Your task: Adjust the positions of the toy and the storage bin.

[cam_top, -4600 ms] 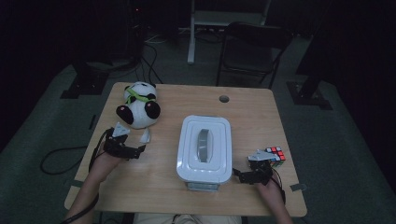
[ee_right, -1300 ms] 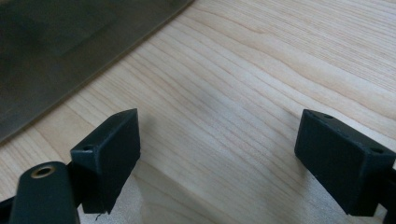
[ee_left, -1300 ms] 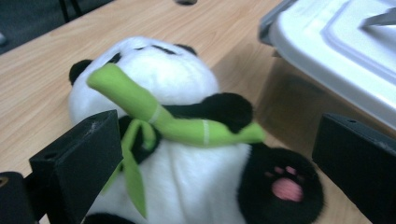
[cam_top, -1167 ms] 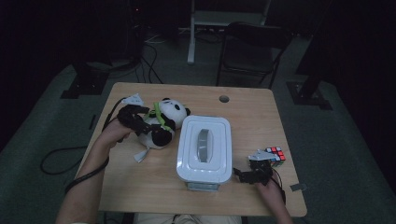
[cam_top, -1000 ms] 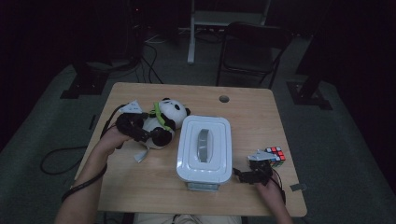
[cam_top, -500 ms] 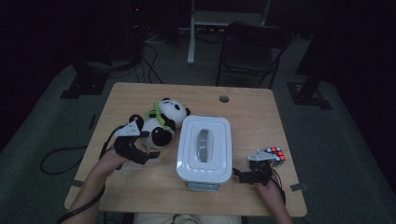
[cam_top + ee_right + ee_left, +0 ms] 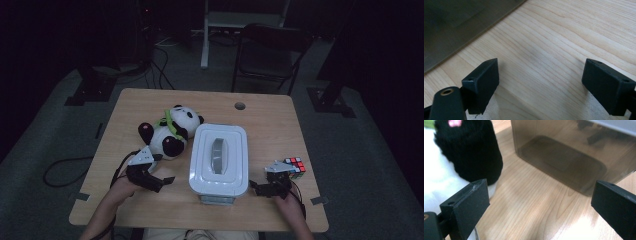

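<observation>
Wooden table [image 7: 280,125], black-and-white plush panda [image 7: 170,132] lying beside box [image 7: 219,159]

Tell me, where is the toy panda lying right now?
In the high view the toy panda lies on the table's left half, against the left side of the white-lidded box, just beyond the left claw.

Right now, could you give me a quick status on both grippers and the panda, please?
Left gripper open, empty, beside panda. Right gripper open, empty, by lidded box. Panda lies against box. Nothing in the way.

The panda [image 7: 172,134] lies just left of the lidded box [image 7: 219,159]; the cube [image 7: 294,166] sits well right of it.
</observation>
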